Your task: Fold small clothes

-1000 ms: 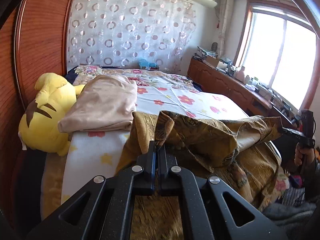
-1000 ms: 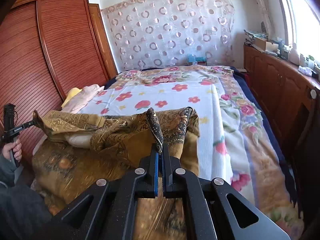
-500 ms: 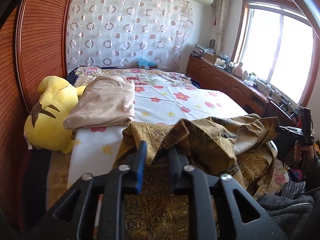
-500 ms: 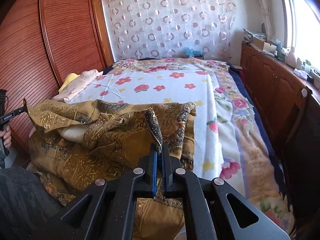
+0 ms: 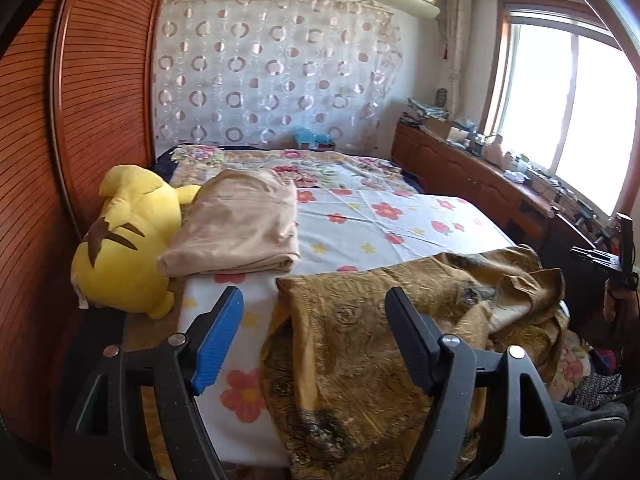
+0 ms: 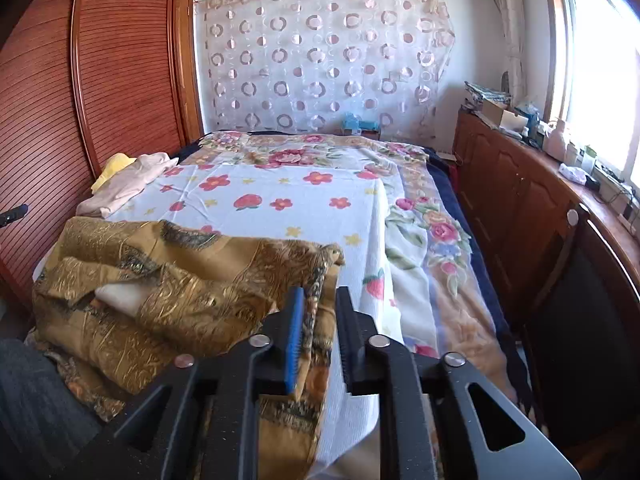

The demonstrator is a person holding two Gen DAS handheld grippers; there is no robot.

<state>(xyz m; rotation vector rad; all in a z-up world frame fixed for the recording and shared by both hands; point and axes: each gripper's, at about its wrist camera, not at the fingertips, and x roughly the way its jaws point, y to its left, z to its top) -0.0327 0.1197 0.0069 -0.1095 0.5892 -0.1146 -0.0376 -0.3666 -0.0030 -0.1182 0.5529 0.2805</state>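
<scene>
A golden-brown patterned garment (image 5: pixel 384 340) lies rumpled on the near end of the bed; it also shows in the right wrist view (image 6: pixel 180 280). My left gripper (image 5: pixel 314 304) is wide open above the garment's left part and holds nothing. My right gripper (image 6: pixel 318 304) is partly open, its jaws either side of the garment's right edge without pinching it. The right gripper also shows at the far right of the left wrist view (image 5: pixel 600 258).
A folded beige cloth (image 5: pixel 244 224) and a yellow plush toy (image 5: pixel 128 240) lie on the bed's left side by the wooden wardrobe (image 5: pixel 80 120). The flowered bedspread (image 6: pixel 288 196) stretches behind. A wooden cabinet (image 6: pixel 520 200) with clutter runs along the right under the window.
Both grippers were shut on the garment and held it up. They have opened, the left first and wider, and the garment has dropped flat onto the bed.
</scene>
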